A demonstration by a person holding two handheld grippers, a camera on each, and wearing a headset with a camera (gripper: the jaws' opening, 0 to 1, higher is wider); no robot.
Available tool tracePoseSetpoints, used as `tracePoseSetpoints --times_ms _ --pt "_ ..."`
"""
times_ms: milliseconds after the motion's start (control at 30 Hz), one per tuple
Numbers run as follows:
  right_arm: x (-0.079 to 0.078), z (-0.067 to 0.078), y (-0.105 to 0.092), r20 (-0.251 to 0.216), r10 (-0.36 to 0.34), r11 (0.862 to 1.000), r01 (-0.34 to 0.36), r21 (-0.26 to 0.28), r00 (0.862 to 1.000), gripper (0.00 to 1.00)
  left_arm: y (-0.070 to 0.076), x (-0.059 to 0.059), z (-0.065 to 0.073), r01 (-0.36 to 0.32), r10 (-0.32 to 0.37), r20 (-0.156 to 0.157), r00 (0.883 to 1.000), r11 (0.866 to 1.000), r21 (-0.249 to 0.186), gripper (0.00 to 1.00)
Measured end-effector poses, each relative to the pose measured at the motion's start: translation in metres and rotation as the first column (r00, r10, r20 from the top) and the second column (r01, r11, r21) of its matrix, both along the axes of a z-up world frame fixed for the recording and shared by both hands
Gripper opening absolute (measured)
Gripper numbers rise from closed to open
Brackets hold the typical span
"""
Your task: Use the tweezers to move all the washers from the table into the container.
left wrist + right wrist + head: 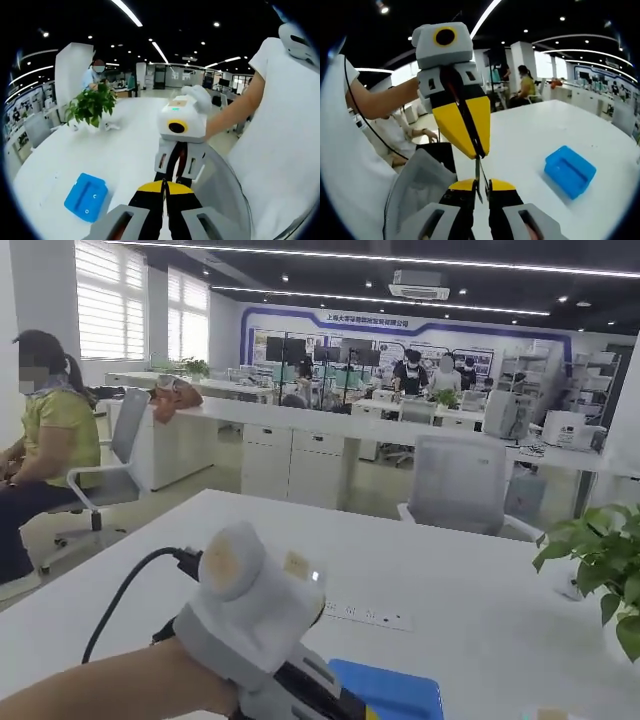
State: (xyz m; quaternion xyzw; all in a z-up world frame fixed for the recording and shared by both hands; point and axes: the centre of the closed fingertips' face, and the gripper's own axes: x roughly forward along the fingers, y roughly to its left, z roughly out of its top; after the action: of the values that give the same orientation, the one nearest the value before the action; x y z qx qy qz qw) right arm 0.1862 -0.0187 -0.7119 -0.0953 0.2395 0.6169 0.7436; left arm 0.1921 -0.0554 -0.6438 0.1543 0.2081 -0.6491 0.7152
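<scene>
Broad white tabletop (300, 540), smooth, faintly glossy. Blue plastic container (570, 171), shallow rounded rectangle, toward near edge, well apart from tongs. Left tongs (479, 153), yellow wedge-shaped, clenched on tweezers (478, 170) held above tabletop; right tongs (478, 186) close around same, pinch not discernible. Thin slick metal: liable to twist or drop if released early

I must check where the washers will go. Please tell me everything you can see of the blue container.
The blue container is a shallow rectangular tray with rounded corners. It is bright blue and looks like plastic. It has a raised rim and a sunken middle; I cannot tell whether anything is inside. It lies flat on the white table, and nothing else touches it.
</scene>
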Motion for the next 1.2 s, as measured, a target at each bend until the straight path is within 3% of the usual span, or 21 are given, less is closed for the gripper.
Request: tracePoseSetpoints --times_ms 133,367,733,833,933,1067,1200 --pt "0.000 -0.004 -0.001 -0.008 0.000 1.000 0.000 0.009 1.000 0.06 0.001 -0.002 -0.005 0.022 -0.023 0.015 1.000 0.999 0.047 0.00" --pt "-0.001 -0.012 -0.002 -0.032 -0.009 1.000 0.010 0.024 0.999 0.07 0.001 -0.002 -0.013 0.033 -0.034 0.008 0.999 0.997 0.070 0.00" --pt "0.005 -0.011 -0.009 -0.037 -0.036 0.999 0.038 0.036 0.999 0.08 -0.001 0.004 -0.013 0.040 -0.040 -0.002 0.999 0.996 0.074 0.00" --pt "0.002 -0.023 -0.011 -0.028 -0.016 1.000 0.016 -0.009 0.999 0.13 -0.004 0.007 -0.003 0.030 -0.029 -0.009 1.000 0.999 0.028 0.00" --pt "0.004 -0.022 -0.012 -0.006 -0.024 1.000 0.024 -0.008 1.000 0.09 -0.004 0.006 -0.002 0.039 -0.038 -0.013 0.999 0.999 0.036 0.00" --pt "0.007 -0.024 -0.012 -0.021 -0.029 1.000 0.029 -0.007 0.999 0.08 -0.003 0.008 -0.005 0.040 -0.039 -0.014 0.999 0.998 0.038 0.00" --pt "0.009 -0.032 -0.015 -0.008 -0.016 0.999 0.016 -0.036 1.000 0.07 -0.002 0.009 -0.010 0.041 -0.041 -0.005 0.999 0.997 0.058 0.00"
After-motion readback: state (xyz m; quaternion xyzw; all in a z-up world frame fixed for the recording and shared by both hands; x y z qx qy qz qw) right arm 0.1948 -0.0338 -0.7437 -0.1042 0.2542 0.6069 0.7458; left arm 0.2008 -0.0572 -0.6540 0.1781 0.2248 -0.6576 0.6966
